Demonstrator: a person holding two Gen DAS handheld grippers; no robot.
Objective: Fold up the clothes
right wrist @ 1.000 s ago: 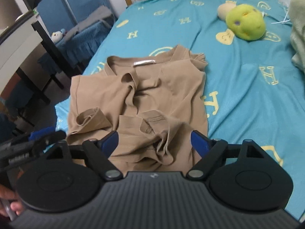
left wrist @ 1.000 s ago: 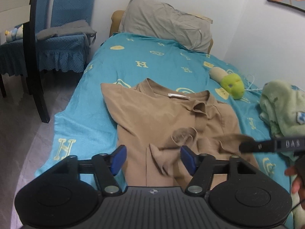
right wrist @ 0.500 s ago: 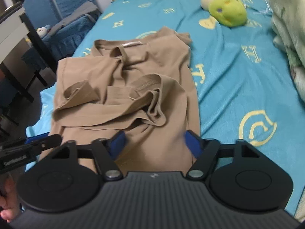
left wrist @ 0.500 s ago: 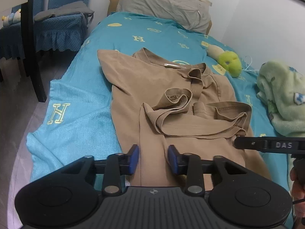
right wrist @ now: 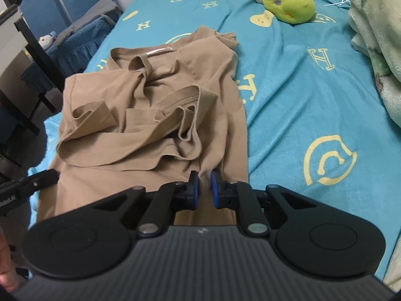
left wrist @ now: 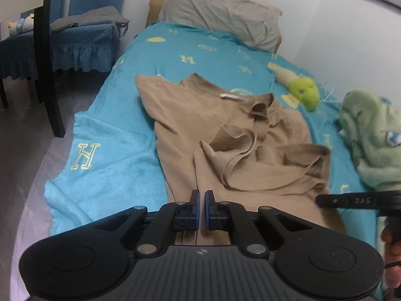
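A: What takes up most of the room?

B: A bed [left wrist: 107,165] under a teal cover with yellow letters. A grey pillow [left wrist: 220,15] sits at its head, a blue chair [left wrist: 82,40] stands beside it, and a pale green blanket [left wrist: 371,140] is bunched at the far side.

A: And the shirt?

B: The tan shirt [left wrist: 200,115] lies on the cover at the near end of the bed, collar toward the pillow. Its lower part is thrown up over the middle in loose, rumpled folds, hem showing.

A: Anything near it?

B: A green plush toy [right wrist: 288,2] lies beyond the collar, apart from the shirt, close to the blanket.

A: The left gripper?

B: The left gripper [left wrist: 200,202] is at the shirt's near edge. Its fingers [left wrist: 195,208] have just been closing and now stand almost together with tan cloth between them, so they look clamped on the shirt.

A: The right one?

B: The right gripper [right wrist: 205,186] is at the same near edge, toward the shirt's other side. Its fingers [right wrist: 193,188] have also just been closing, and a ridge of cloth is pinched up between the blue pads. A bit of a hand [right wrist: 6,263] shows at the frame's left edge.
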